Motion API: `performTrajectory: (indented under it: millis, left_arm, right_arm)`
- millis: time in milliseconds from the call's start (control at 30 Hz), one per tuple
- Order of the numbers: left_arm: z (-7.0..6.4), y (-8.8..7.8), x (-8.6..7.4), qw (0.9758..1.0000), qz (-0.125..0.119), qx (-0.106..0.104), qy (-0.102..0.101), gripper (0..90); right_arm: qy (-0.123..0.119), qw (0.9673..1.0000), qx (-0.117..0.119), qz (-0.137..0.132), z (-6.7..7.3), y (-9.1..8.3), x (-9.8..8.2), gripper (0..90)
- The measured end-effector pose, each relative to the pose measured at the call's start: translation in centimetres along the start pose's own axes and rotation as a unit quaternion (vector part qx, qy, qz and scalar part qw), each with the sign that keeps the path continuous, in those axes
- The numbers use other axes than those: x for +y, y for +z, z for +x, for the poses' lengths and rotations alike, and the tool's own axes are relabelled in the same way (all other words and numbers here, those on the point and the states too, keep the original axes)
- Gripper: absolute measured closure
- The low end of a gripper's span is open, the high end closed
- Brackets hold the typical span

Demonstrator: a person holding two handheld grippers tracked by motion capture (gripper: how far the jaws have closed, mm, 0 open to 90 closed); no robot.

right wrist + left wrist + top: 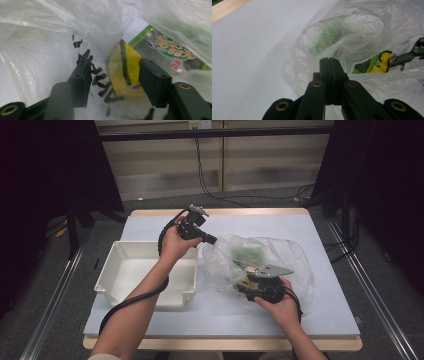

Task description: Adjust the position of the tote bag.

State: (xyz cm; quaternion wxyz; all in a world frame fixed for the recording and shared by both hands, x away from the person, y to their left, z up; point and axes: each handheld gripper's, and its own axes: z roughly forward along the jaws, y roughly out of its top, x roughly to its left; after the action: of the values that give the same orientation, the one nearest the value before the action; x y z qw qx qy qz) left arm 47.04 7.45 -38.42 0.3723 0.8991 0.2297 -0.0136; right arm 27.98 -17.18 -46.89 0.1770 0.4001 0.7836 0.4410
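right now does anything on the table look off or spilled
Nothing is spilled or damaged. The clear plastic bag lies crumpled on the table, its packets still inside. The left tongs pinch its edge shut, the right tongs reach inside with jaws apart around a yellow packet. The white bin is empty.

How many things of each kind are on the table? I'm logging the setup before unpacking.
Clear plastic bag: 1
White bin: 1
Packets seen inside the bag: 2, a yellow packet and a green packet
Total: 4
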Motion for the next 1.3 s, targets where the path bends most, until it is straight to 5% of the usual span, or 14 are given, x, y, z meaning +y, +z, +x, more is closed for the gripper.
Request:
performTrajectory:
  millis: [100,167,400,567,800,1000,1300]
  left_arm:
    - [0.0,-0.1,0.0,0.9999,-0.009,-0.004,-0.004,90.0]
    - [0.0,-0.3,0.2,0.9999,0.007,0.004,0.007,90.0]
    - [-0.2,-0.3,0.3,0.9999,0.002,-0.001,0.016,90.0]
    - [-0.7,0.1,0.4,0.9999,0.002,-0.005,0.016,90.0]
    - [-1.1,0.7,0.6,0.9996,0.003,-0.009,0.027,90.0]
    - [-1.4,0.7,0.9,0.9994,0.009,-0.007,0.033,90.0]
    - [-1.5,1.0,0.8,0.9995,0.003,-0.016,0.027,90.0]
  right_arm:
    - [0.008,0.9999,-0.003,-0.005,-0.4,-0.9,0.0,42.3]
    - [0.01,0.9999,-0.006,-0.012,-0.7,-1.5,0.0,43.0]
    - [0.021,0.9996,-0.014,-0.009,-1.6,-2.0,0.2,63.1]
    - [0.036,0.9987,-0.017,-0.032,-2.1,-2.1,1.5,68.8]
    - [0.037,0.9986,0.003,-0.038,-0.5,-0.4,4.0,62.3]
    - [0.022,0.9994,0.022,-0.012,1.0,1.7,3.5,67.9]
    - [0.021,0.9993,0.03,0.011,1.4,4.1,2.6,78.0]
